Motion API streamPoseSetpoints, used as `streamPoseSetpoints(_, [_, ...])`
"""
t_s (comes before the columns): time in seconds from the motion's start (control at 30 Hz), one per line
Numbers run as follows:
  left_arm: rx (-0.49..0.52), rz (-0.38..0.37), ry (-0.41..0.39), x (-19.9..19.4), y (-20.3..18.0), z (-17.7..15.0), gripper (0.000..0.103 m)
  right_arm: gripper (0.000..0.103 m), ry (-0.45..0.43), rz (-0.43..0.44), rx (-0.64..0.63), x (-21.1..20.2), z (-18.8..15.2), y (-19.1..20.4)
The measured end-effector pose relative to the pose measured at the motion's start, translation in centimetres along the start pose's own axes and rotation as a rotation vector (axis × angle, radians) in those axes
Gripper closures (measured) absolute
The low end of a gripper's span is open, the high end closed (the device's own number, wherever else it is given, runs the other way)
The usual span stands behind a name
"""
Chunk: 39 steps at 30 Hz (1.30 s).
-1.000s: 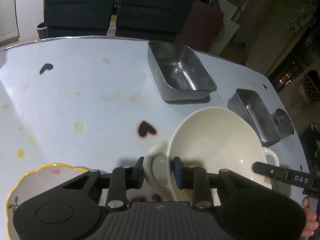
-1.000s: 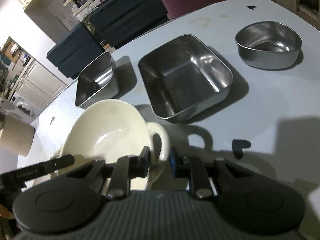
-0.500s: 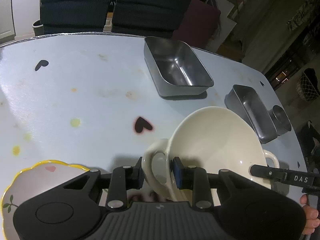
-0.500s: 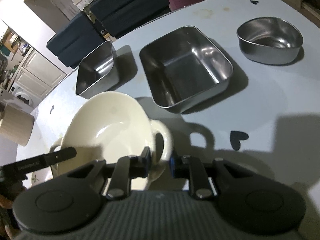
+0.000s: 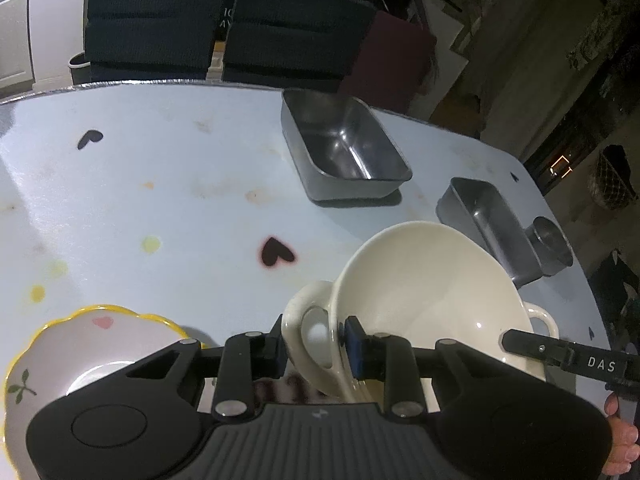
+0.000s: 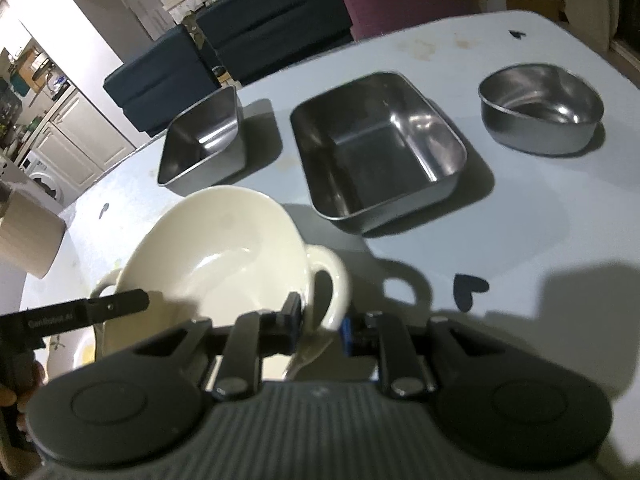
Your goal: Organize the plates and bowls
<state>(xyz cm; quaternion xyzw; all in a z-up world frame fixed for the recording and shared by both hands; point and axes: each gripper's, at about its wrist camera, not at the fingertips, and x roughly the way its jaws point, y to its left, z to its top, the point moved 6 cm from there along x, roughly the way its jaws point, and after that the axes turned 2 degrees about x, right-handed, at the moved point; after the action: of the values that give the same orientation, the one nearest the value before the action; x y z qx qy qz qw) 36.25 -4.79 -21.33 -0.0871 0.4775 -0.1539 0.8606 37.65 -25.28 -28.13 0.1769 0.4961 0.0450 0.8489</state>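
A cream two-handled bowl (image 5: 428, 280) is held up over the pale blue table (image 5: 160, 184). My left gripper (image 5: 314, 346) is shut on the bowl's left handle. My right gripper (image 6: 318, 326) is shut on the other handle of the same bowl (image 6: 224, 248). A yellow-rimmed white plate (image 5: 76, 352) with a pink heart lies at the near left in the left wrist view, and a bit of it shows under the bowl in the right wrist view (image 6: 86, 354).
Two rectangular steel trays (image 6: 376, 164) (image 6: 204, 140) and a rounded steel bowl (image 6: 542, 108) sit on the far side of the table. Dark chairs (image 5: 224, 28) stand behind it. A beige cylinder (image 6: 28, 236) stands at the table's left edge.
Both grippers have lifted the cream bowl and carried it back toward the near-left side, closer to the yellow-rimmed plate. The steel containers look farther away.
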Motion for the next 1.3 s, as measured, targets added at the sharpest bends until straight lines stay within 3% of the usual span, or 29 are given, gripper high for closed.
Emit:
streamPoseSetpoints(0.57, [0.004,0.03,-0.082,-10.2,-1.7,-3.0,0.074,0.081,-0.068,0.093,-0.031,-7.6,-1.7,1.6])
streamPoseSetpoints(0.9, [-0.011,0.053,-0.145,-17.9,-0.9,-5.8,0.075,0.083,-0.056,0.257,-0.035,-12.0,-4.0,4.8])
streamPoseSetpoints(1.13, [-0.064,-0.01,-0.112,-18.0,-0.2,-10.1,0.075,0.083,0.0,0.259,-0.078,-13.8,-7.1,6.1])
streamPoseSetpoints(1.3, [-0.082,-0.042,-0.027,-16.2,0.6,-12.3,0.074,0.082,0.067,0.172,-0.11,-12.8,-8.8,5.7])
